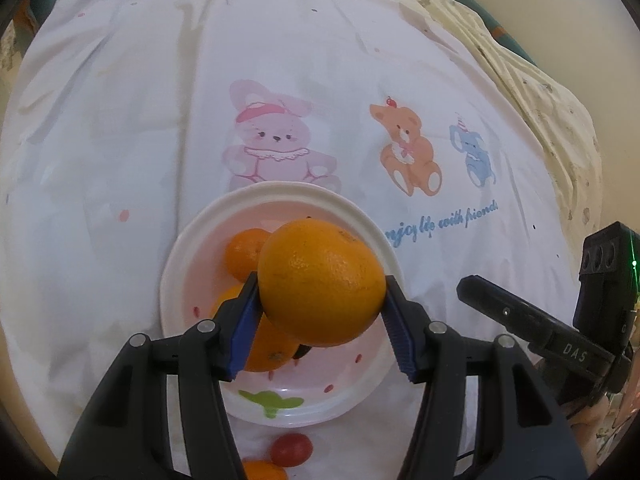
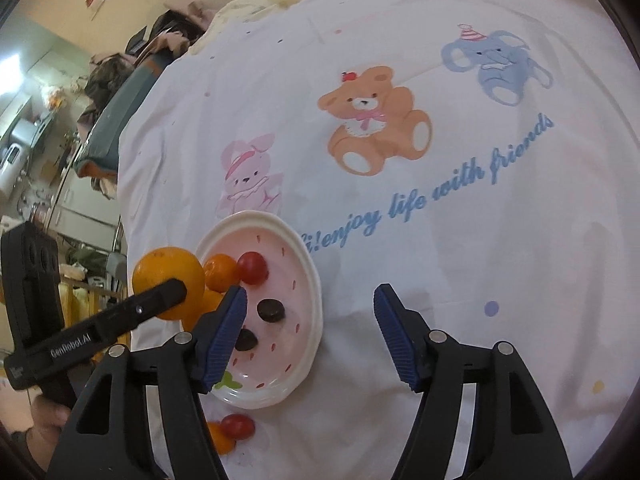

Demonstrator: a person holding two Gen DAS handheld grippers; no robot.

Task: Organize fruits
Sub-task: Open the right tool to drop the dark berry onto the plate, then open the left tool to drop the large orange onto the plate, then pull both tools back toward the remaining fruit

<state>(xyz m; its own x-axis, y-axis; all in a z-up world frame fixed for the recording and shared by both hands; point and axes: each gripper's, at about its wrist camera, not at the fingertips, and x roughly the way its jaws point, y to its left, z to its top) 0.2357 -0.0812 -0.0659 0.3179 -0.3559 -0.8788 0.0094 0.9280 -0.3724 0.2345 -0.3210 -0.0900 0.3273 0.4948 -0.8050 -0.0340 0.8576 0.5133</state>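
Note:
My left gripper is shut on a large orange and holds it above a pink bowl. Two smaller oranges lie in the bowl beneath it. In the right wrist view the bowl also holds a red tomato and two dark fruits, and the held orange hangs over its left rim. My right gripper is open and empty, over the bowl's right edge and the cloth.
A white cloth with cartoon animals covers the surface. A red tomato and a small orange lie on the cloth in front of the bowl; they also show in the right wrist view. Room clutter lies beyond the left edge.

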